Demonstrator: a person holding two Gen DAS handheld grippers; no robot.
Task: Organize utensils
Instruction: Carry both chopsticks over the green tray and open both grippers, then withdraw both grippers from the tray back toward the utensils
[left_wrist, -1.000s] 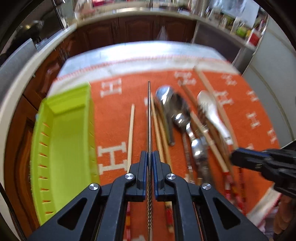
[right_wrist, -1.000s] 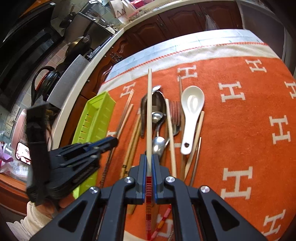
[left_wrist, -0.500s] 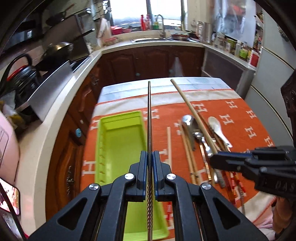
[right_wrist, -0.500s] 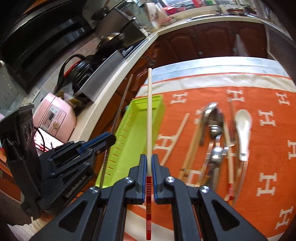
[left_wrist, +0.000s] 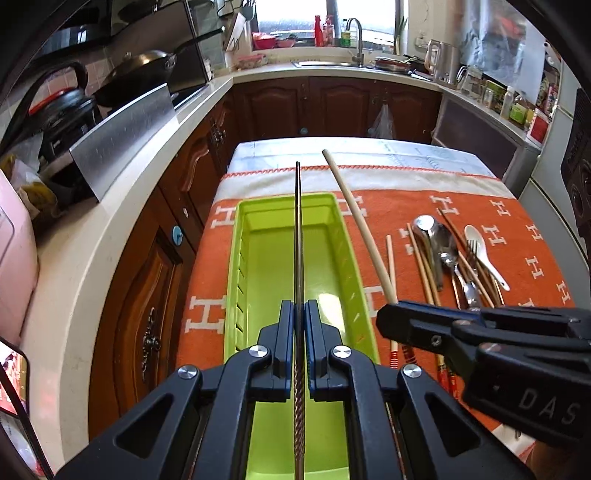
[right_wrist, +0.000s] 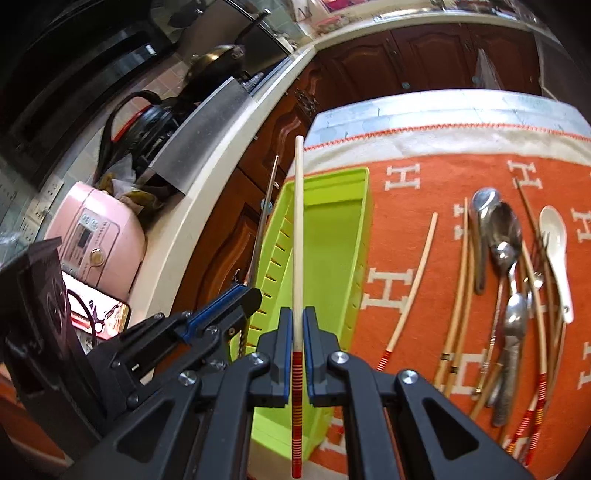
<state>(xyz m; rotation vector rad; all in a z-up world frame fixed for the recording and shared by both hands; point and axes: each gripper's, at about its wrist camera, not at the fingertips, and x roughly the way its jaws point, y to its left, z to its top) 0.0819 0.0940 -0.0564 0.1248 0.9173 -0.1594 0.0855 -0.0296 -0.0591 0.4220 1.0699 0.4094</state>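
Observation:
My left gripper (left_wrist: 299, 308) is shut on a metal chopstick (left_wrist: 298, 236) and holds it lengthwise above the lime green tray (left_wrist: 325, 266). My right gripper (right_wrist: 296, 317) is shut on a wooden chopstick (right_wrist: 297, 229) with a red-striped end, also above the tray (right_wrist: 332, 258). In the left wrist view the right gripper (left_wrist: 391, 314) is to the right, its chopstick (left_wrist: 354, 221) slanting over the tray's right wall. In the right wrist view the left gripper (right_wrist: 243, 295) is at lower left. The tray looks empty.
Several chopsticks, metal spoons (left_wrist: 439, 240), a fork and a white ceramic spoon (left_wrist: 480, 251) lie on the orange cloth (left_wrist: 517, 236) right of the tray. A counter edge (left_wrist: 92, 258) and wooden cabinets run along the left. A pink appliance (right_wrist: 96, 236) stands on the counter.
Both grippers have lifted their chopsticks off the pile and moved left, from over the utensils to above the green tray. Both views have risen and pulled back.

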